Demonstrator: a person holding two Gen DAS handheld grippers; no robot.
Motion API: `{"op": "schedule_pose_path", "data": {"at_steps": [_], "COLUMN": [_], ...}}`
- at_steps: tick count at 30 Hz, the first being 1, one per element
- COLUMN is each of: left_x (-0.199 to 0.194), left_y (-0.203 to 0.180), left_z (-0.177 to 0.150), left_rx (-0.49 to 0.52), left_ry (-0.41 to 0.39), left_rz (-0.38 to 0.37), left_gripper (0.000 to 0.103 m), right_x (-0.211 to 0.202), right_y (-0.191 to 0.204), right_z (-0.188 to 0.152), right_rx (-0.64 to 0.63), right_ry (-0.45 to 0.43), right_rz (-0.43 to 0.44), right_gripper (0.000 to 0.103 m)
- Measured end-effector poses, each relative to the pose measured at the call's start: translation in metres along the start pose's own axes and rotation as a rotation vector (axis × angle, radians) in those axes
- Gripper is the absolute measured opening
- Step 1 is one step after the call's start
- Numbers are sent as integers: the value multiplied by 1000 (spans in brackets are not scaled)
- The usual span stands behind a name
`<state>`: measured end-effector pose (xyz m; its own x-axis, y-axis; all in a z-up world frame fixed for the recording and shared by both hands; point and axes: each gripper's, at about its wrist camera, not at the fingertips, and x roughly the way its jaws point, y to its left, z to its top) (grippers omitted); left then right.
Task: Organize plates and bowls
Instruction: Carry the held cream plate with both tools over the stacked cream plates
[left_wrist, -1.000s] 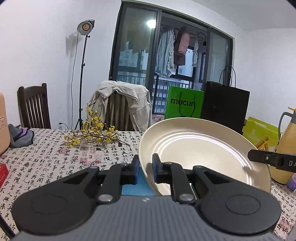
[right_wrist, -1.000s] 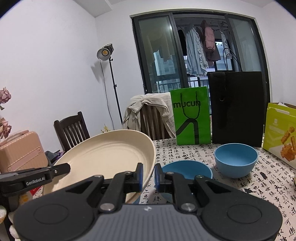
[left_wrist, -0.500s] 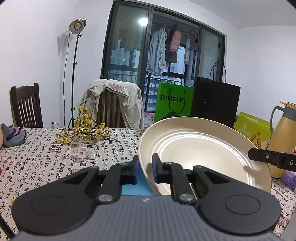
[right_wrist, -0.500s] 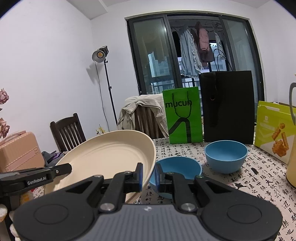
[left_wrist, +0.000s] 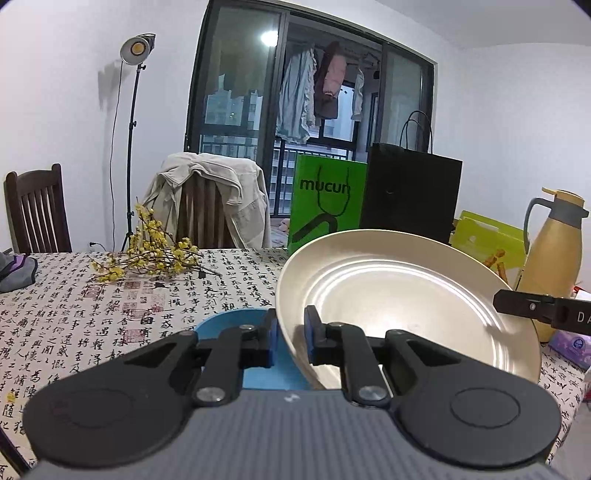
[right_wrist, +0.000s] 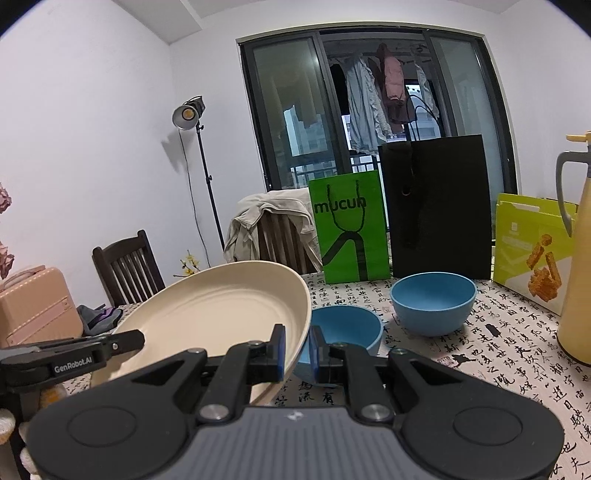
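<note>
Left wrist view: the left gripper (left_wrist: 290, 338) has its blue-padded fingers (left_wrist: 272, 336) pinching the near-left rim of a cream plate (left_wrist: 399, 295). The plate is tilted, with its far edge raised toward 1 o'clock, and it is held off the bench (left_wrist: 74, 317). At 3 o'clock the tip of the right gripper (left_wrist: 517, 305) meets the plate's opposite rim. Under the plate, at 6 o'clock just beyond the fingers, a blue bowl (left_wrist: 229, 323) shows part of its rim and inside. A spray of yellow flowers (left_wrist: 155, 254) lies on the calligraphy-print cloth at 11 o'clock. A gold thermos jug (left_wrist: 554, 258) stands at 3 o'clock, beside the plate's right edge.

Right wrist view: the right gripper (right_wrist: 297, 349) has its fingers (right_wrist: 279, 349) clamped on the right rim of the same plate (right_wrist: 214, 314), which extends toward 9 o'clock. The left gripper (right_wrist: 129, 340) reaches the far rim from 9 o'clock. The near blue bowl (right_wrist: 343, 328) sits on the bench (right_wrist: 498, 350) just beyond the fingertips, partly under the plate's edge. A second blue bowl (right_wrist: 432, 302) stands apart from it at 1 o'clock. Behind them, at 12 o'clock, a green bag (right_wrist: 347, 229) and a black bag (right_wrist: 439, 206) stand upright side by side.
</note>
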<state>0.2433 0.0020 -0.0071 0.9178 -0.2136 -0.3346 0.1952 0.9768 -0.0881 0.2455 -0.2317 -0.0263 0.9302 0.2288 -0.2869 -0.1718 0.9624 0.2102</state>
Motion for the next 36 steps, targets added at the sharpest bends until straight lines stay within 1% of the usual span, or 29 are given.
{"op": "schedule_pose_path", "data": {"at_steps": [19, 24, 36], "left_x": [3, 5, 10], "left_y": [-12, -15, -19], "left_z": [-14, -18, -31], "left_rx": [16, 29, 44], "left_ry": [19, 24, 61], "left_rz": [-56, -63, -83], "left_gripper": [15, 15, 15], "right_x": [-20, -23, -25], "right_y": [-10, -14, -23], "right_z": [-17, -22, -37], "right_rx": [5, 11, 27], "right_ry": [-18, -10, 19], "right_rz": [-44, -52, -72], "right_gripper": [13, 13, 13]}}
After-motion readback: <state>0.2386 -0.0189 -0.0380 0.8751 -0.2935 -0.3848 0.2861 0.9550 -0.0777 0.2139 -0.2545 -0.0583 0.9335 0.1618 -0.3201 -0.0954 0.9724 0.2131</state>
